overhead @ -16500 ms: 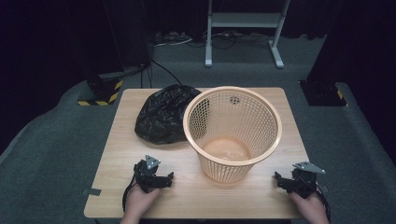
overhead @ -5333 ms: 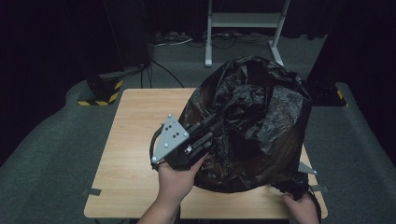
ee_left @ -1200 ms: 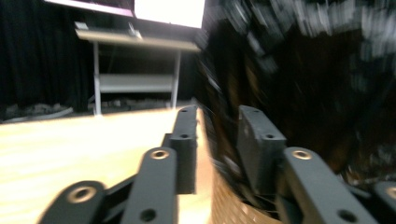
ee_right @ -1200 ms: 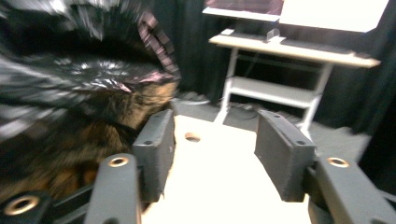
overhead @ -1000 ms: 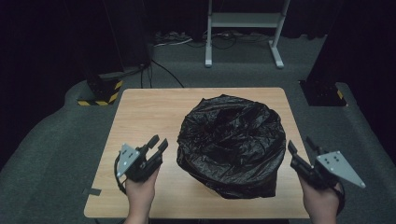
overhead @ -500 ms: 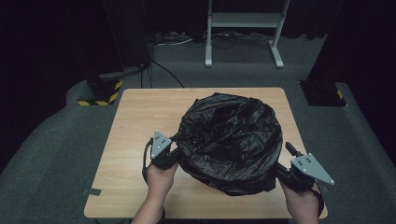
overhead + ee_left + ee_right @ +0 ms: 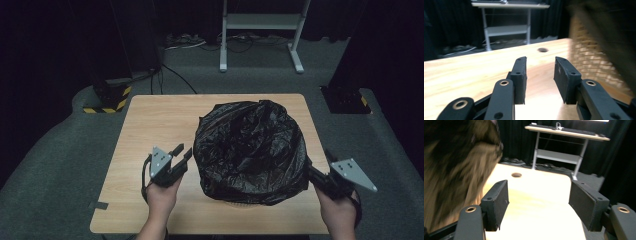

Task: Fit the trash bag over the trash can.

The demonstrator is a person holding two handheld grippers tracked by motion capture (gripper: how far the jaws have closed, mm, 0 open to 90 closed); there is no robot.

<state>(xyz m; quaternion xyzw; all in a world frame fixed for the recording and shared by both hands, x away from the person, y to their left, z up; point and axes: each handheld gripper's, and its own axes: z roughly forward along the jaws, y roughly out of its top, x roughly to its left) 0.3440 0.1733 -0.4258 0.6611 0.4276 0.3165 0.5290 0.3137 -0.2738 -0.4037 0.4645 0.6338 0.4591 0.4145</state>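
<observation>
At worktop centre: crinkled black plastic bin bag (image 7: 250, 145) draped over tan woven-plastic basket (image 7: 243, 204), covering its mouth and sides; a strip of the basket's base visible below the hem at the near side.
Reason for drape: apparently lining the basket; film not yet pushed down inside, so judged part-way through.
Left gripper (image 7: 181, 155): just beside the bag's left flank, fingers (image 7: 520, 75) a modest gap apart, nothing between them; bare wood beyond them in the left gripper view, basket lattice (image 7: 586, 60) blurred at the right edge.
Right gripper (image 7: 312, 172): at the bag's right lower edge, fingers (image 7: 496, 202) spread wide, having just been opening, nothing between them; bag (image 7: 454, 170) blurred at the left of the right gripper view.
Reason for hand placement: one on each side, likely ready to tug the hem down evenly.
Pale wooden worktop (image 7: 155, 115): otherwise bare, round cable hole (image 7: 516, 174) near the far edge.
Writing, brands, labels: none legible on bag, basket or grippers.
</observation>
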